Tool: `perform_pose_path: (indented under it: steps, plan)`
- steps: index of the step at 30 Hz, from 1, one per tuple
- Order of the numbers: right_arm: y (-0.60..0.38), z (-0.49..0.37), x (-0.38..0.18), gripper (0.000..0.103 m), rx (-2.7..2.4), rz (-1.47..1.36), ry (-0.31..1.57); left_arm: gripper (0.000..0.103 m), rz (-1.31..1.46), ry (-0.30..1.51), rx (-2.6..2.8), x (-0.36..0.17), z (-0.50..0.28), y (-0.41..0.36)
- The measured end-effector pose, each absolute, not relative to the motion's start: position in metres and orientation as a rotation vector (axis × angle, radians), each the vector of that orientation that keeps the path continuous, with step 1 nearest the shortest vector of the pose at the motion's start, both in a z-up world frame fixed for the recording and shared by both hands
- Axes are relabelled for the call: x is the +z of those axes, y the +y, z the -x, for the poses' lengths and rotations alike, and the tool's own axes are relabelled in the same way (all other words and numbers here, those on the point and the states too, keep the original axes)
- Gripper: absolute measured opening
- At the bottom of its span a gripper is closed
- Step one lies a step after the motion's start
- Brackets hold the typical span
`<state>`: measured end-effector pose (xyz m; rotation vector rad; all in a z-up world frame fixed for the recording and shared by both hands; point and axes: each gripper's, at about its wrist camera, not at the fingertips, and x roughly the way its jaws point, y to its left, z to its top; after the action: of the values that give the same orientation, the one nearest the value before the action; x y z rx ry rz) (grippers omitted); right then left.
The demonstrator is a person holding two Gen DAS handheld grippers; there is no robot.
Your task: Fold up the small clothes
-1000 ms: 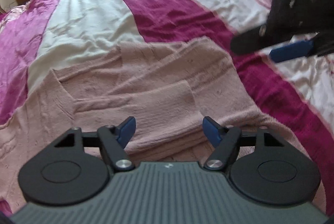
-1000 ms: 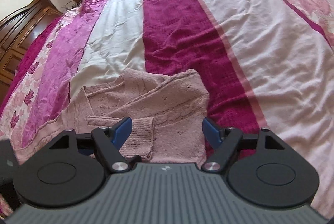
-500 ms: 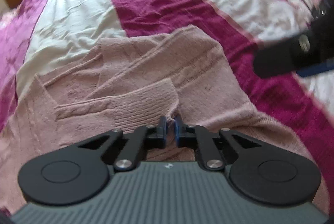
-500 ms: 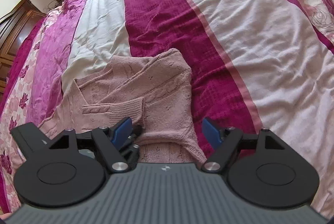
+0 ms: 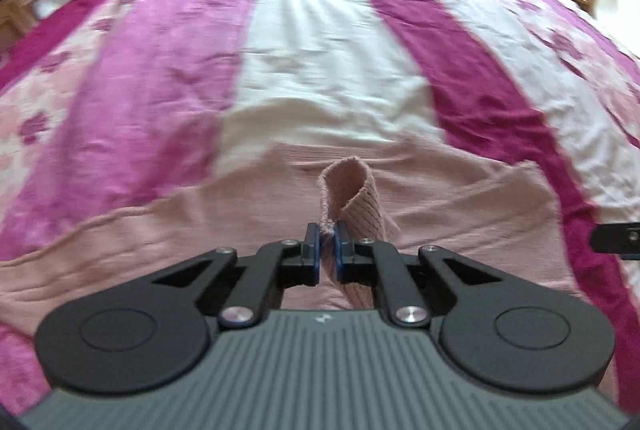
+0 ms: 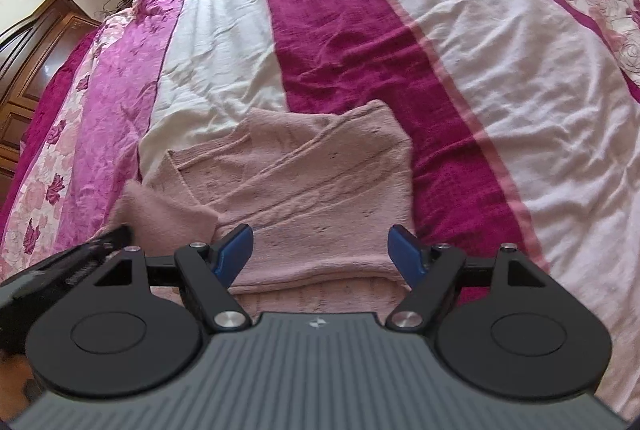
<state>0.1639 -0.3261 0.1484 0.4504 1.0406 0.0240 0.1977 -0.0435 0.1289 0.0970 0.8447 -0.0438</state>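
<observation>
Here pink sweater [image 6: 320, 189] on striped bedspread [image 6: 480, 49]; wooden furniture [image 6: 24, 69] behind.

Sweater [image 6: 320, 185] on bedspread [image 6: 500, 69]; cabinet [image 6: 28, 61] left

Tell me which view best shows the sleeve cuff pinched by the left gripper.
Left wrist view: the ribbed sleeve cuff loops up, sharp and central, from the shut left gripper. The right wrist view shows it only blurred at the left edge.
</observation>
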Motion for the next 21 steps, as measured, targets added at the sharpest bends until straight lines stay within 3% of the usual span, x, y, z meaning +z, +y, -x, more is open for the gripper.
perform_pose_path:
  steps: [15,21]
  plan:
    - [-0.248,-0.162,0.127,0.08,0.071,-0.356,1.123,0.011,-0.021,1.018,0.165,0.079,-0.197,0.077]
    - [-0.233,-0.153,0.129,0.08,0.042,-0.317,1.143,0.012,-0.011,1.028,0.114,0.091,-0.192,0.093]
